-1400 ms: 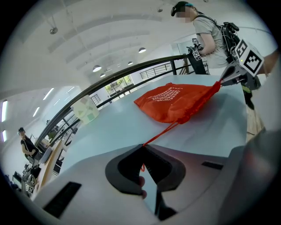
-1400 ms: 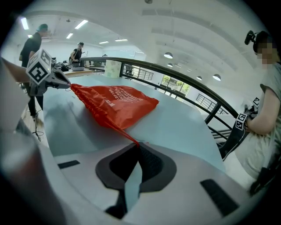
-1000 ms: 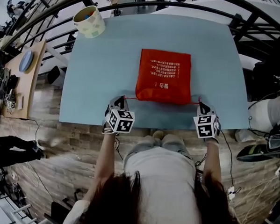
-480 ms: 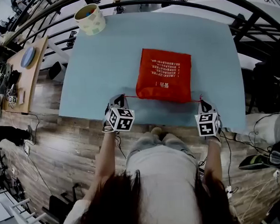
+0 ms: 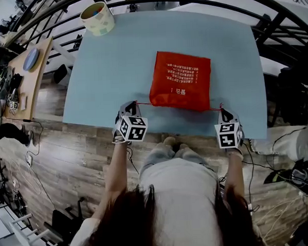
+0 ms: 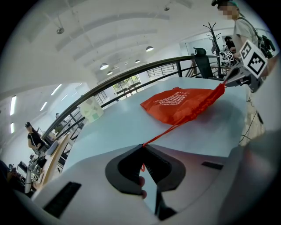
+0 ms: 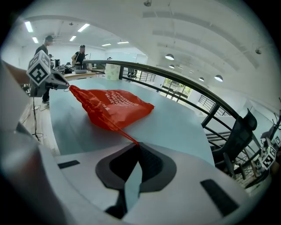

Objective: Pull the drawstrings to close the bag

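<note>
Red bag (image 5: 180, 87), white print (image 5: 183, 74) illegible; left tongs (image 6: 142, 146), right tongs (image 7: 137, 144) tight on drawstrings (image 6: 167, 131).

Flat red bag (image 5: 180, 87), drawstrings (image 5: 142, 104) taut sideways

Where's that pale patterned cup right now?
In the head view, the cup stands at the far left corner of the blue table, well away from the red drawstring bag lying nearer the front edge.
</note>
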{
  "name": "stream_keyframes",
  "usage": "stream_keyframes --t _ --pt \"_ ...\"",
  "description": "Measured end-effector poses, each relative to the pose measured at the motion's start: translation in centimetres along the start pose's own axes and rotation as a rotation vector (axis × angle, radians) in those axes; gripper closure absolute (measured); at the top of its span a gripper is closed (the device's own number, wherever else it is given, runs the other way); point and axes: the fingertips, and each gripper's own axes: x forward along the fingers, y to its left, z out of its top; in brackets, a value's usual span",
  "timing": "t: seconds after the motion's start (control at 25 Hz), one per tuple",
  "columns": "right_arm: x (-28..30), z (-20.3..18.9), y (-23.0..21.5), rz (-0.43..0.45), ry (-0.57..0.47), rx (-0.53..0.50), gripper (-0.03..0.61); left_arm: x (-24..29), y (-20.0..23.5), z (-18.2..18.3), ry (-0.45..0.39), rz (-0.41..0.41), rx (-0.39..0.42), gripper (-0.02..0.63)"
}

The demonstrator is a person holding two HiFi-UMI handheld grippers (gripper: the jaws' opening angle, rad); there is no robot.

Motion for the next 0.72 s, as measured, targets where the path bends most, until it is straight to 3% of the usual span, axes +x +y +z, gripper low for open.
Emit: stream_keyframes --t 0.72 --pt "-0.1 -1.6 -3.5 0.015 -0.008 0.011 0.554 -0.2 -1.4 1.1 0.018 0.040 -0.008 0.598"
